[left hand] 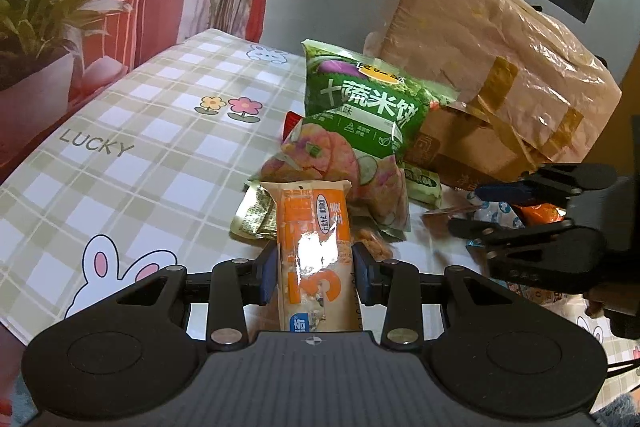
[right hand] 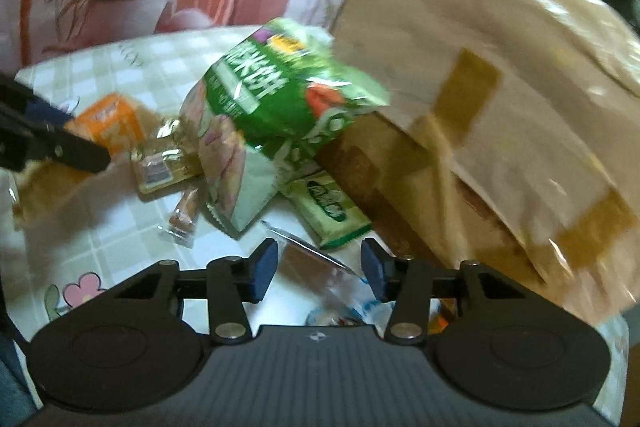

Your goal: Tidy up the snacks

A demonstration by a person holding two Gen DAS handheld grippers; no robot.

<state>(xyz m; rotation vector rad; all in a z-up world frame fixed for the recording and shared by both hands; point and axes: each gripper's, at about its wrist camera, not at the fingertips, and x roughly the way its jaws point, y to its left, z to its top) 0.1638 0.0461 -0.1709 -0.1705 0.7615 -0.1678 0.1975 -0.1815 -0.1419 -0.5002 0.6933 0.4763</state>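
Left wrist view: the left gripper (left hand: 316, 271) had its 2 blue-padded fingers (left hand: 267, 277) clamped on the sides of an orange snack pack (left hand: 314, 251). The pack's long axis ran straight away from the camera along the fingers, its crimped far end pointing at the snack pile, its near end cut off behind the gripper body. Beyond it sat a big green rice-cracker bag (left hand: 360, 107), propped up against a tape-patched cardboard box (left hand: 460, 147) with a plastic-wrapped parcel (left hand: 492, 39) on top. A pale bag with pink rounds (left hand: 340, 163) leaned against the green one, and a small olive sachet (left hand: 254, 217) was half hidden behind the orange pack. All of it rested on the checked bench (left hand: 140, 147) with its bunny and flower prints. At the right edge the right gripper (left hand: 464, 211) reached in sideways over crumpled wrappers that were hard to make out.

Right wrist view, blurred: the right gripper (right hand: 320, 269) had its fingers (right hand: 262, 271) about half apart, with no earlier look to compare. A clear wrapper (right hand: 320, 267) lay under the gap; whether the pads touched it I couldn't tell. A small green packet (right hand: 328, 207) lay flat just ahead, long axis slanting down to the right. The left gripper's fingers (right hand: 56, 143) poked in from the left edge with the orange pack.
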